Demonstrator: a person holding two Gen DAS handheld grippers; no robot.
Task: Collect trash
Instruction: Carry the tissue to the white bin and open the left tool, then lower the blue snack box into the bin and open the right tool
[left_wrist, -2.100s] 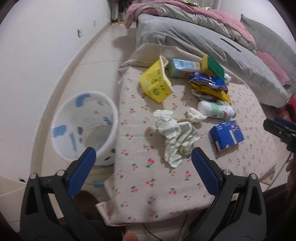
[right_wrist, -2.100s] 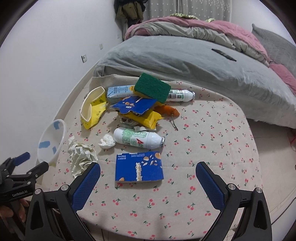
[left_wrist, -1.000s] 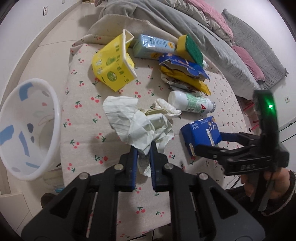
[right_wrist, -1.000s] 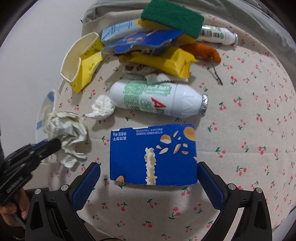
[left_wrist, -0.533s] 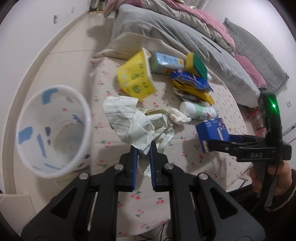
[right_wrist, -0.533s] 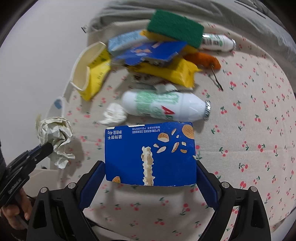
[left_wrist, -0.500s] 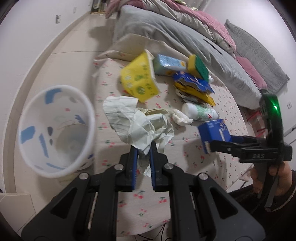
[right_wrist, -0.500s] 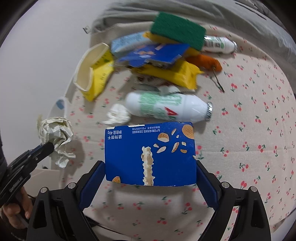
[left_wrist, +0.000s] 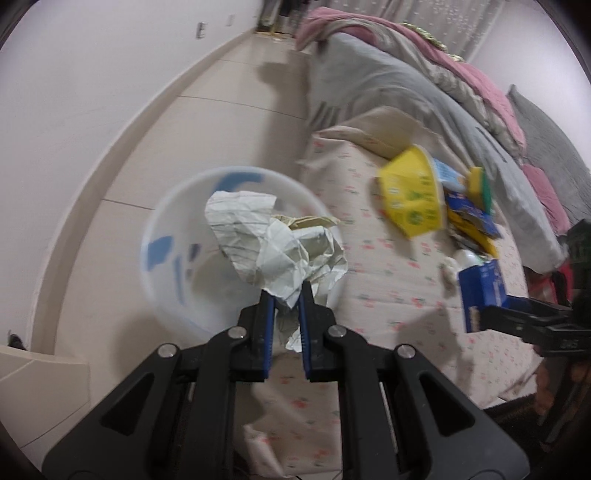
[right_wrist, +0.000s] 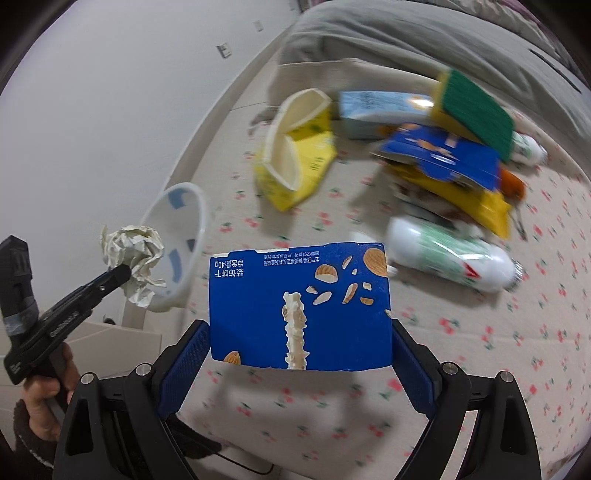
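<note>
2 pieces of trash are off the table and in your grip, but neither is in the bin yet. Your left gripper is clamped on the crumpled paper wad, which hangs over the open mouth of the white waste bin on the floor, left of the table. Your right gripper is pinched on the blue biscuit box, lifted above the cherry-print tablecloth at the near edge.

Left on the cloth, as far as the blur allows: a yellow carton with its top torn open, a pale blue carton, a green-and-yellow sponge, a torn blue wrapper over a yellow packet, a white drink bottle lying on its side, and a second bottle at the far right. Most of the job looks undone.

The wad is thin, creased paper, light and springy. The box is flat, glossy card with a ragged far edge. The bin is smooth, translucent plastic with blue patches.
</note>
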